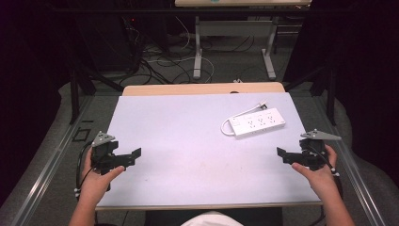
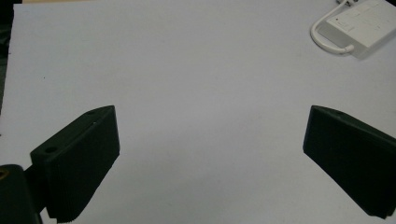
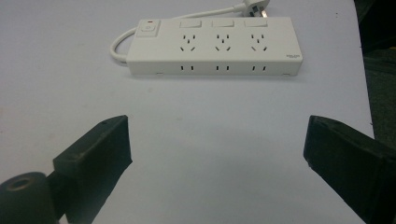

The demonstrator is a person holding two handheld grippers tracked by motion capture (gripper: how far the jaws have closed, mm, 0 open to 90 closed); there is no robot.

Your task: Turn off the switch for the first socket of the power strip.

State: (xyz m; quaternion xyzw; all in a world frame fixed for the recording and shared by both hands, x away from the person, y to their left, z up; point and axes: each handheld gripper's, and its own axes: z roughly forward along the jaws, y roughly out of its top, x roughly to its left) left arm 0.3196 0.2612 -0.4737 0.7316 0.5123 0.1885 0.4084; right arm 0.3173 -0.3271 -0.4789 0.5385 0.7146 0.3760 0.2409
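High view: white table (image 1: 188,141), bare apart from a white power strip (image 1: 258,122) lying flat toward its far right, with the cord (image 1: 229,125) looped at its left end. Right gripper (image 1: 282,153), near the table's right edge and nearest the strip, has its jaws spread wide and empty; left gripper (image 1: 136,153), well apart at the left edge, likewise. Likely hazard: a one-ended grasp could swing the strip, or a jaw might snag the cord loop.
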